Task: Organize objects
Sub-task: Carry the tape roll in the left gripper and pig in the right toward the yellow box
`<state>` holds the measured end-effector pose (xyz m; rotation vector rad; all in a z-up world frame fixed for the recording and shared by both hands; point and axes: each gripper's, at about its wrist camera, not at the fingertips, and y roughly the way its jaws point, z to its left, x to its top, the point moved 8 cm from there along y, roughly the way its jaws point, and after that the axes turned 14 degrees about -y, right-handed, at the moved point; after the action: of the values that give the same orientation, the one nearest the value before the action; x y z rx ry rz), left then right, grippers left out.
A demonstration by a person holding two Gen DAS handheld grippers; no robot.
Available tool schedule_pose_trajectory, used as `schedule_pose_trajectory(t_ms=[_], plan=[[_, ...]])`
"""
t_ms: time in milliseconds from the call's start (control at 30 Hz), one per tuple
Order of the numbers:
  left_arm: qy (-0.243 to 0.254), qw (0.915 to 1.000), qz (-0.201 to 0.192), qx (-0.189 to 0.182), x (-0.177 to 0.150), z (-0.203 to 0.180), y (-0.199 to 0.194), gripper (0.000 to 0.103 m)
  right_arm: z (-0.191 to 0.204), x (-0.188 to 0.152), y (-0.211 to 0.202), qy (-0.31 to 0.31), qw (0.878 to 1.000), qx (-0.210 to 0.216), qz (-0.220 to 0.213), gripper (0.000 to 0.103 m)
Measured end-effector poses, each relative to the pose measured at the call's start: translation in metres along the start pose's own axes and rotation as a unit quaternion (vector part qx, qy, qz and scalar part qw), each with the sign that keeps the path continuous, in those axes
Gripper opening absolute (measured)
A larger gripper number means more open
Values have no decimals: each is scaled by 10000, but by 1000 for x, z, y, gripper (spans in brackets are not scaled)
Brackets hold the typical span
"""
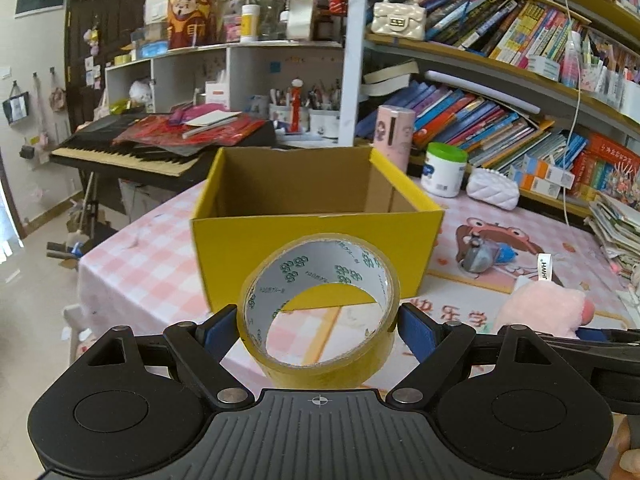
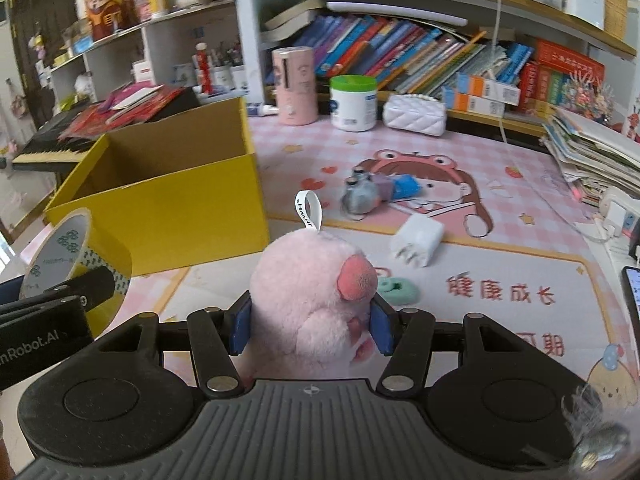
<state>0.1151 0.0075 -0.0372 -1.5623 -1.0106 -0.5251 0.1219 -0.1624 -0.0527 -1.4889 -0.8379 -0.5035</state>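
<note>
Left hand-held gripper [image 1: 318,326] clamped on the tape roll [image 1: 318,308], right hand-held gripper [image 2: 310,326] clamped on the pink plush [image 2: 312,292], both held above the counter [image 2: 500,256] with the open yellow box [image 1: 316,216] straight ahead of left, ahead-left of right, left nearer.

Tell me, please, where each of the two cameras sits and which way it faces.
Left wrist: on the left gripper, looking along its fingers at the tape they hold and the yellow box beyond; fingertips show at bottom right.
Right wrist: on the right gripper, looking along its fingers at the pink plush they hold and the mat beyond; the left gripper shows at left.
Shared: box, tape, plush, white tub, bookshelves.
</note>
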Motion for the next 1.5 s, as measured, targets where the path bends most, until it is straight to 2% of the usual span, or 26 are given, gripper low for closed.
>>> schedule_pose_trajectory(t_ms=[400, 600, 1500], plan=[[68, 9999, 71, 97, -5, 33, -12, 86, 41, -8, -7, -51, 9998, 180, 69, 55], [57, 9998, 142, 127, -9, 47, -16, 86, 57, -14, -7, -153, 9992, 296, 239, 55], [-102, 9998, -157, 10, 6, 78, -37, 86, 96, -9, -24, -453, 9984, 325, 127, 55]])
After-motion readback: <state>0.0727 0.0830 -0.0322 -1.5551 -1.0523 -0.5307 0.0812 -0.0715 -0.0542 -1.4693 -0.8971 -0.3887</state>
